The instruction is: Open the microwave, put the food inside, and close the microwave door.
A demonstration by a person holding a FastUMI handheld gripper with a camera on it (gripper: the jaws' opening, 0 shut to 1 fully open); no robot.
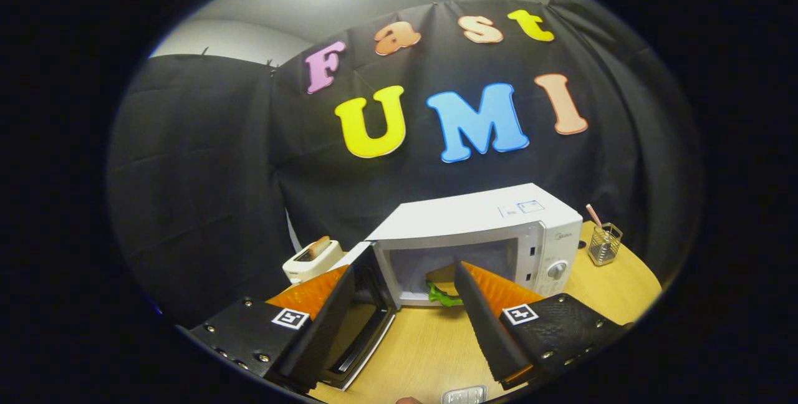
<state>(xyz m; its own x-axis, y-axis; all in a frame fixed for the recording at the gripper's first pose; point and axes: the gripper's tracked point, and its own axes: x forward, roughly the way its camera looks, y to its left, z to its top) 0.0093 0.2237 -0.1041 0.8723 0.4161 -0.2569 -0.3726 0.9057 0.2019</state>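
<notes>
A white microwave stands on the wooden table. Its door hangs open, swung out to the left. Just inside the cavity's front edge lies the food, a green piece with something yellow behind it, partly hidden by my right finger. My gripper is open and pulled back from the cavity, its fingers wide apart. The left finger overlaps the open door and the right fingertip sits in front of the food. Neither finger presses on anything.
A white toaster holding a slice of bread stands left of the microwave. A wire mesh cup with a straw stands to its right near the table's edge. A small silver object lies on the table just below the fingers.
</notes>
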